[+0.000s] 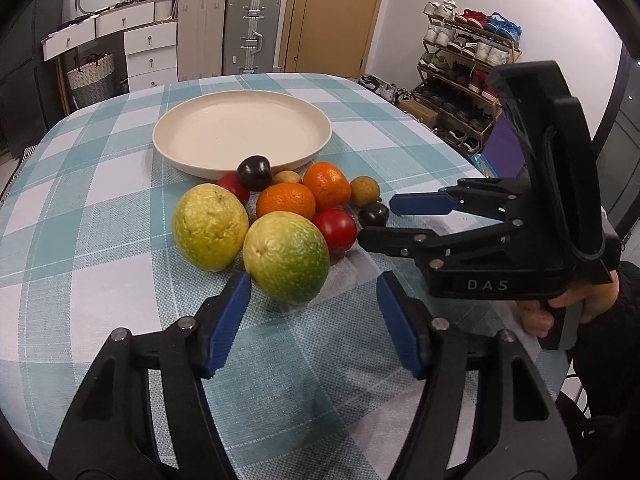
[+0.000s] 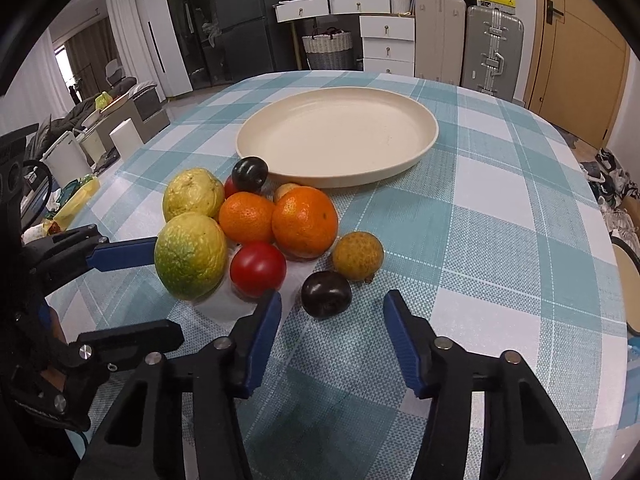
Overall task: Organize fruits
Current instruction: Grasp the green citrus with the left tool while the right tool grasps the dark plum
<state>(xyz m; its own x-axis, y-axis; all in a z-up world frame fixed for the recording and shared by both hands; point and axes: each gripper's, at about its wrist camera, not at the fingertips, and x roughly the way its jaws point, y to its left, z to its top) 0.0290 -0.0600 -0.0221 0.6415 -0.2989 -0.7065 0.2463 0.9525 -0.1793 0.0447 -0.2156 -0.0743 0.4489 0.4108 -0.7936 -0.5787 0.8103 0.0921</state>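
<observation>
On the checked table [image 1: 100, 208], our fruits [image 1: 286, 200] sit piled just before the empty plate [image 1: 242, 132]. Our left gripper [image 1: 312, 312] flanks the green-yellow fruit [image 1: 286, 258] with its fingers parted, gripping nothing. Our right gripper [image 2: 332, 332] gapes near the dark plum [image 2: 326, 294].

You see a woven checked tablecloth [image 2: 480, 240], a matt cream plate [image 2: 420, 148], a glossy tomato [image 2: 258, 268], pebbly-skinned oranges [image 2: 304, 222] and a shiny dark plum [image 2: 326, 294].

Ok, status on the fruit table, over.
Left gripper and right gripper both open, holding nothing. Fruit pile on the cloth; plate bare. Nothing blocking.
</observation>
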